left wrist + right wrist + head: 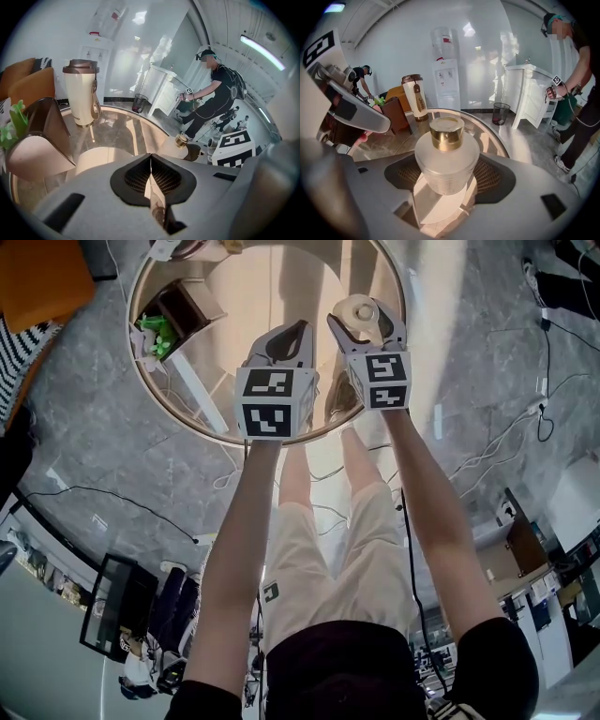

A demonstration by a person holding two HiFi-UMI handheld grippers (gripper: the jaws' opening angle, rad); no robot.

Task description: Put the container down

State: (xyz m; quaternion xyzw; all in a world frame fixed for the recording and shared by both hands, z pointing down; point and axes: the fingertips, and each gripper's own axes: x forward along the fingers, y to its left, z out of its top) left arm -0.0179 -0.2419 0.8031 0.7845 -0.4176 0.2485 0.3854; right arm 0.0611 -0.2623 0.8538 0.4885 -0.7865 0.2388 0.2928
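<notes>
Here, in the head view, there are two grippers, one in each hand. The left gripper [298, 332] has its jaws pressed together, with nothing in them. The right gripper [361, 317] has its jaws wide apart around one container [356, 306], a small round jar. Both grippers are over one round table [187, 416]. One brown box [183, 307] with something green beside it sits on the far left part of the table, well apart from the container.

In the left gripper view, the two jaws meet in a thin line and hold nothing. One tall cup [80, 93] with a dark lid stands on the table far ahead. The container's gold cap peeks out on the right, just beside this gripper. A person [213, 93] stands far back on the floor.

In the right gripper view, the container sits right between the two jaws, upright, with a jaw pad touching it on each side. It is frosted white with one gold cap on top. I cannot tell if its bottom touches the table. Behind it stand one water cooler [446, 70] and one small bin [500, 112].
</notes>
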